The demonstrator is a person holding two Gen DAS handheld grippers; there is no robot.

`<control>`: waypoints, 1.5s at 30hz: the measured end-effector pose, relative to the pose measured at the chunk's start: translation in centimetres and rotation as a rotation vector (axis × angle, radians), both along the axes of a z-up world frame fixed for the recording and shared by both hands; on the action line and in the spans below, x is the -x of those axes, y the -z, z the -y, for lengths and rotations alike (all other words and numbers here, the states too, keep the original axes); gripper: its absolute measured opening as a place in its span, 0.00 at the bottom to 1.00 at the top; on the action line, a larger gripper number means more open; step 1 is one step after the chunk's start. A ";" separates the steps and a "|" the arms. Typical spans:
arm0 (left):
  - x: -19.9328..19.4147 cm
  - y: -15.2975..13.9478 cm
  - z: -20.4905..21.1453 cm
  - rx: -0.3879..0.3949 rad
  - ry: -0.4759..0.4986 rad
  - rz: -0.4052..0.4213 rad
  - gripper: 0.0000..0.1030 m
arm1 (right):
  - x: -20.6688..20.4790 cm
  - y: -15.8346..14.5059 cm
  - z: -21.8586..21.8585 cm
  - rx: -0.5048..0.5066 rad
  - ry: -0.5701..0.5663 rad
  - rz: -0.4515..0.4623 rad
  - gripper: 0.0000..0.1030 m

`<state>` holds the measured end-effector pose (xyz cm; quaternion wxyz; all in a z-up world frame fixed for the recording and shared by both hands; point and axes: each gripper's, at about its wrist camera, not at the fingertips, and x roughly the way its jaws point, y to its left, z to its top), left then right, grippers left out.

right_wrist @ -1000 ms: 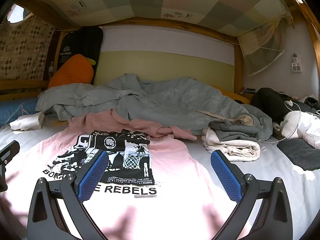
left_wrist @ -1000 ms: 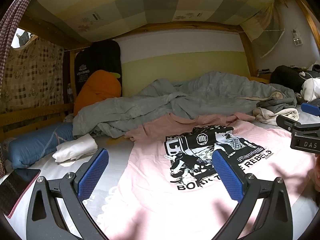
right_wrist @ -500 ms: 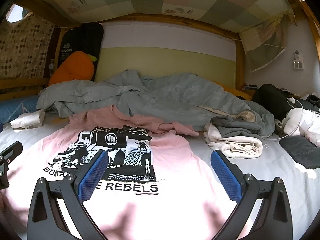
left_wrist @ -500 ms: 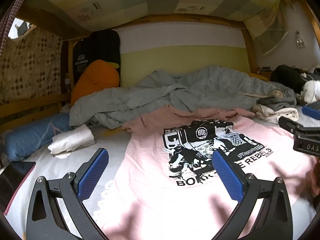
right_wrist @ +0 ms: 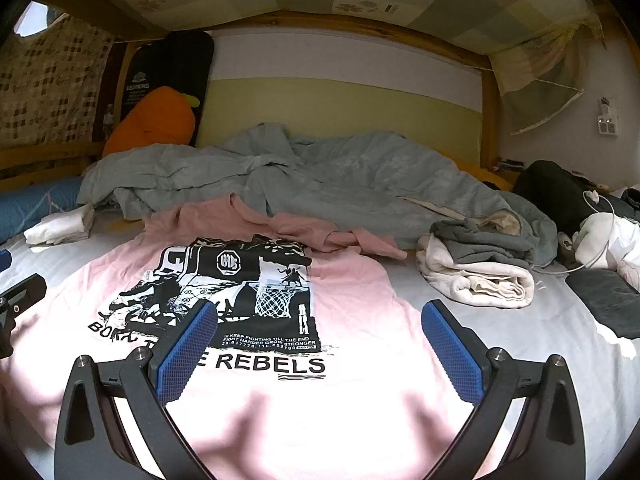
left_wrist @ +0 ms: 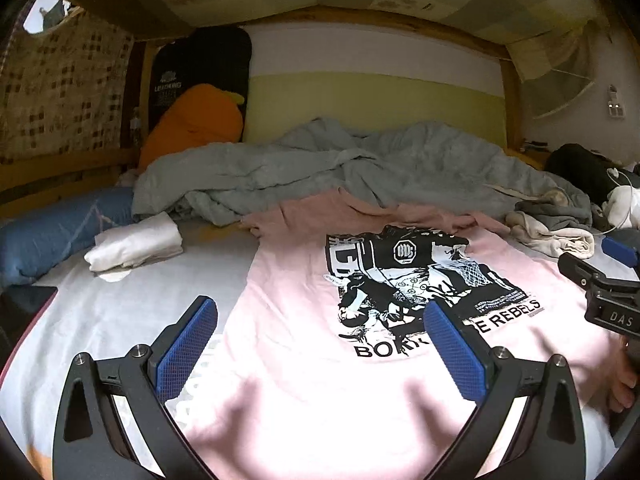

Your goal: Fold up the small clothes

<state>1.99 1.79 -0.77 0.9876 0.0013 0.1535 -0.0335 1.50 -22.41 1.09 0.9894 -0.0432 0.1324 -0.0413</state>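
Note:
A pink T-shirt (left_wrist: 304, 320) (right_wrist: 360, 312) with a black-and-white print lies flat, print up, on the white bed sheet (left_wrist: 132, 304). Its far end is bunched against a grey quilt. My left gripper (left_wrist: 320, 348) hovers open over the shirt's near left part, with nothing between its blue pads. My right gripper (right_wrist: 320, 348) hovers open over the shirt's near right part, also empty. The right gripper's black body (left_wrist: 600, 296) shows at the right edge of the left wrist view, with fingers of a hand below it. The left gripper's tip (right_wrist: 20, 300) shows at the left edge of the right wrist view.
A rumpled grey quilt (left_wrist: 340, 172) (right_wrist: 320, 184) fills the far side of the bed. Folded white cloth (left_wrist: 132, 244) lies at left beside a blue pillow (left_wrist: 52, 236). A rolled cream-and-grey garment (right_wrist: 480, 272) lies right of the shirt. A dark phone (left_wrist: 24, 308) lies at far left.
Both grippers have shifted slightly along the bed, so the shirt sits a little lower and nearer in both views. Both stay open and the shirt has not moved.

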 end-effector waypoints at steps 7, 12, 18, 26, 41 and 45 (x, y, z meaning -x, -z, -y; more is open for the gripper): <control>0.0 -0.2 0.3 -0.026 -0.019 0.011 1.00 | 0.3 -0.1 0.2 -0.008 0.017 0.013 0.99; 0.3 -0.1 0.5 -0.044 -0.025 0.020 1.00 | 0.4 -0.1 0.1 -0.009 0.003 0.000 0.99; 0.2 -0.1 0.3 -0.036 -0.031 0.018 1.00 | 0.2 -0.1 0.3 -0.023 -0.022 -0.001 0.99; 0.2 -0.1 -0.1 -0.015 -0.046 0.014 1.00 | 1.1 -0.4 0.4 -0.022 0.006 0.063 0.99; 0.6 -0.2 -0.1 -0.030 -0.061 0.033 1.00 | 1.0 -0.3 -0.1 0.004 0.007 0.049 0.99; 0.5 -0.2 0.0 -0.031 -0.061 0.032 1.00 | 0.8 -0.3 -0.1 0.003 0.015 0.044 0.99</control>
